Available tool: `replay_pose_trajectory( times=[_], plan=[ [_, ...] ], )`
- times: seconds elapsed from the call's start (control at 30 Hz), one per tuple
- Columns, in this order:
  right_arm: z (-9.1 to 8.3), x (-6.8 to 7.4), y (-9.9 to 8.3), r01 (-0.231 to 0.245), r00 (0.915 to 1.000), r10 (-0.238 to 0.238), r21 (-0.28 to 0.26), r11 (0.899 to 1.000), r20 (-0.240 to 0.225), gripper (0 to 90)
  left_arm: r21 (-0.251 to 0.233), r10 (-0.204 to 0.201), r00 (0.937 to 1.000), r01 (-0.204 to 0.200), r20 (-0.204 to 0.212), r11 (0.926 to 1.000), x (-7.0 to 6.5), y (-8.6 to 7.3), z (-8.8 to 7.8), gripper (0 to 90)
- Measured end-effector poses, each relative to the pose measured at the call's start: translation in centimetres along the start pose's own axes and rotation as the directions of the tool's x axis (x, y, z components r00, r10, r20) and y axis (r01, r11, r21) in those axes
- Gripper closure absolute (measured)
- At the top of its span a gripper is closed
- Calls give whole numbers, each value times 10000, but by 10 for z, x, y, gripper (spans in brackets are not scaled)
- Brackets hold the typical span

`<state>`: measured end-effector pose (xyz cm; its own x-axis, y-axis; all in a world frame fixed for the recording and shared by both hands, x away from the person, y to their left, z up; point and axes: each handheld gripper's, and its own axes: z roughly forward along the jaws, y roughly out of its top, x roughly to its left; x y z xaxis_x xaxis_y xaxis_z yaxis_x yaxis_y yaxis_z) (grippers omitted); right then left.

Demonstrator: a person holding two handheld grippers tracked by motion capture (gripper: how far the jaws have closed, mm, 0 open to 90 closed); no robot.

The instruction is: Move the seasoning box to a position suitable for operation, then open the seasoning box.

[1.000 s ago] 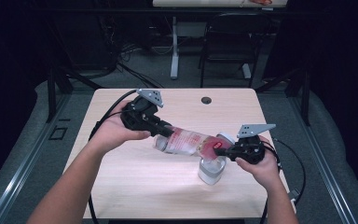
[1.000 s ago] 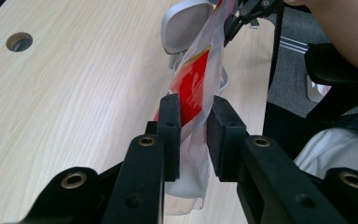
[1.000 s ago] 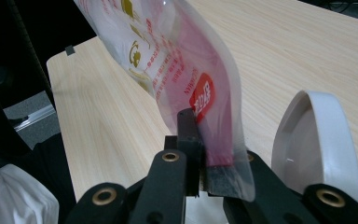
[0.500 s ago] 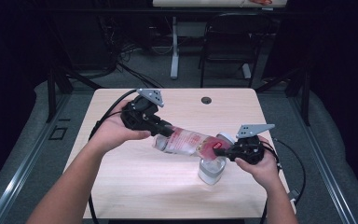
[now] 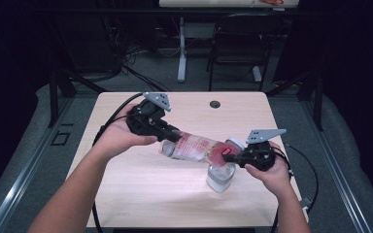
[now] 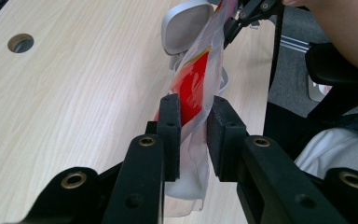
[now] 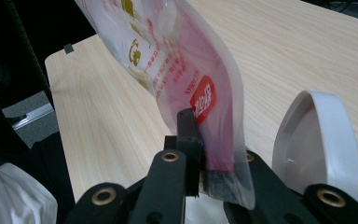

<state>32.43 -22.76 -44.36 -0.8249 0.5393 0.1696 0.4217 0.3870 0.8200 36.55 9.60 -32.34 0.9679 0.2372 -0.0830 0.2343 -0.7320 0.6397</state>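
The left tool (image 5: 171, 137) pinches one end of a clear plastic pouch (image 5: 194, 148) printed in red, its pads (image 6: 170, 122) pressed on either side of the film; the right tool (image 5: 229, 158) clamps the pouch's other end, jaws nearly together on the film. The pouch hangs stretched between the two, above the pale wooden table (image 5: 141, 189), its lower end just over a small clear container (image 5: 220, 177) with a white flip lid (image 7: 319, 140) standing open, near the table's right side

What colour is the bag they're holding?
The bag is clear plastic with red patches and gold print, best seen in the right gripper view.
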Motion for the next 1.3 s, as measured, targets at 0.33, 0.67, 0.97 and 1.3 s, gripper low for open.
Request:
replay_pose_trajectory(
  times=[0.33, 0.67, 0.97, 1.3],
  plan=[
    [0, 0, 0, 5, 10000, -5, 1, 10000, 13, 879, 25, 30, 10000, -30, -68, 10000, -1, 1, 0, 765],
    [1, -1, 1, -3, 10000, 3, 4, 10000, -53, 874, -53, 2, 10000, -2, 2, 10000, 0, -1, 0, 766],
    [1, 0, 1, 38, 10000, -38, 13, 10000, -2, 873, -94, 10, 10000, -9, 15, 10000, 0, 0, 0, 767],
    [1, 0, 0, 25, 10000, -25, -8, 10000, -16, 871, -67, 24, 10000, -24, 6, 10000, 0, -1, 0, 767]
  ],
)
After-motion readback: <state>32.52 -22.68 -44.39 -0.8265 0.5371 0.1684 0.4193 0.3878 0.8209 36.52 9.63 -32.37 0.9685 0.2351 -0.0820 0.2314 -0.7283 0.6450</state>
